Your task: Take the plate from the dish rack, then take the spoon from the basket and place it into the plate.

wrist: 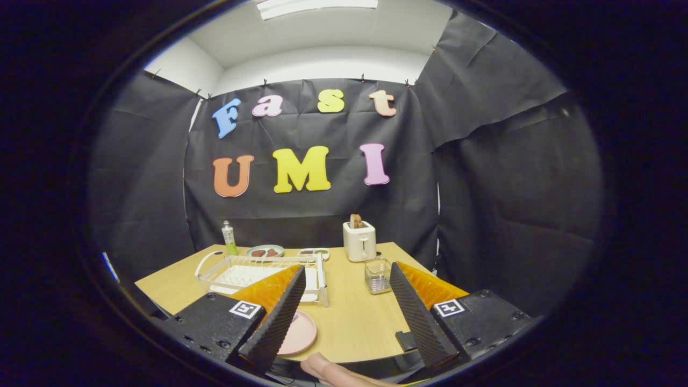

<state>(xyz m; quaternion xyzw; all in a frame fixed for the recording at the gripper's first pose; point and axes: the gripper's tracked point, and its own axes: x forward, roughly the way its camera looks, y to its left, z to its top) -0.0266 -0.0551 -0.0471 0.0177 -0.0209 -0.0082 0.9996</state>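
We see the pink plate lying flat on the worktop, just in front of the white dish rack and partly behind our tool's left finger. The clear basket stands beyond the right finger, near the toaster; we cannot make out the spoon inside. Our tool hangs released, holding nothing. The risk: reaching blind, we could tip the light basket or clip the toaster.
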